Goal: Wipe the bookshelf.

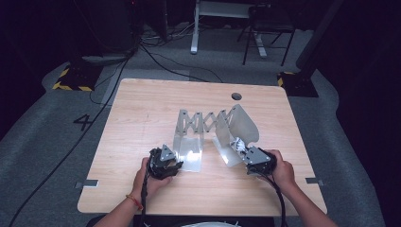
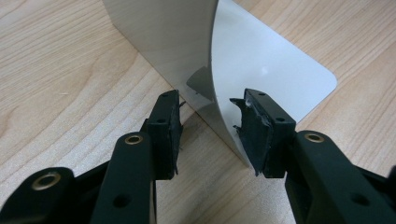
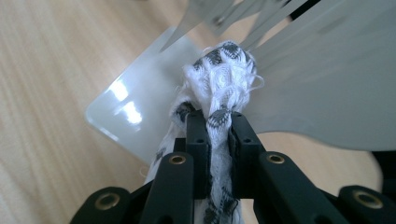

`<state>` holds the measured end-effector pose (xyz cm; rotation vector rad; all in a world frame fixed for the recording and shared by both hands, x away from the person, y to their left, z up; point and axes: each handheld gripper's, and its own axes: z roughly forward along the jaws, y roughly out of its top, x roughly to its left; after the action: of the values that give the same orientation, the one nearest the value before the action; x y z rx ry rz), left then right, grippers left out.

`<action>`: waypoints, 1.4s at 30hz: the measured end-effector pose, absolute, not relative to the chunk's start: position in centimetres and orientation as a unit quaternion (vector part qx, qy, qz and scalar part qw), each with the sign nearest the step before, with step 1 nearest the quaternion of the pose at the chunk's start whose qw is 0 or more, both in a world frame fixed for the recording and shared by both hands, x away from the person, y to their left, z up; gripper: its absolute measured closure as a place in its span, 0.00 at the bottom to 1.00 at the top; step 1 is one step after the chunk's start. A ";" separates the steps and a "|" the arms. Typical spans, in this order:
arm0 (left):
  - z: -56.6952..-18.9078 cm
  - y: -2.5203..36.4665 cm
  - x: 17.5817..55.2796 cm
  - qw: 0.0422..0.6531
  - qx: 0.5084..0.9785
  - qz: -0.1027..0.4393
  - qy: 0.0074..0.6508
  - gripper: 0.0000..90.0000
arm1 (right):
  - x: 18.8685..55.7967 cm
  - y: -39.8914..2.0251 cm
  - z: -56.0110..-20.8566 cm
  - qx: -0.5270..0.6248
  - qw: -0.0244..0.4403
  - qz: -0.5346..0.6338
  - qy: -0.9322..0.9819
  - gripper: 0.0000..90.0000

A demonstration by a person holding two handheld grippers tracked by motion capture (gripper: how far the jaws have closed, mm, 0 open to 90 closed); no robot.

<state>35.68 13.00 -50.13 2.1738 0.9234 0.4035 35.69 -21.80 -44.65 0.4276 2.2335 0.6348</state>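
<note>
1. From the high view, the left gripper (image 1: 171, 166) and the right gripper (image 1: 246, 154) sit near the table's (image 1: 142, 109) near edge, each at one end plate of a metal expanding bookend rack (image 1: 203, 124).
2. The left gripper view shows its jaws partly open astride the upright left plate (image 2: 187, 42): the right pad (image 2: 257, 135) looks to touch the plate's near edge, while the left pad stands clear of it.
3. The right gripper view shows its jaws closed tight on a white cloth with dark pattern (image 3: 222, 88), bunched against the right plate (image 3: 327, 102); from above the cloth is just a small pale wad.
4. The rack's scissor links blur at the top of the right gripper view.
5. Farther off, a round hole (image 1: 236, 96) lies near the table's far edge.
</note>
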 end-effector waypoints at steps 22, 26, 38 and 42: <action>-50.1 13.0 35.6 0.365 0.845 0.156 0.358 0.65 | 34.1 -23.4 -36.6 0.214 0.472 0.361 0.775 0.91; -50.1 13.0 35.6 0.365 0.845 0.155 0.358 0.65 | 34.5 -23.1 -37.9 0.209 0.462 0.342 0.791 0.91; -50.1 13.0 35.6 0.366 0.846 0.152 0.356 0.65 | 35.6 -21.6 -42.0 0.189 0.428 0.288 0.836 0.91; -50.1 13.0 35.6 0.366 0.846 0.152 0.356 0.65 | 36.2 -20.9 -43.6 0.178 0.415 0.264 0.852 0.91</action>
<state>35.58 12.97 -50.14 2.1751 0.9143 0.3911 36.24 -20.90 -43.63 0.4470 2.1412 0.6641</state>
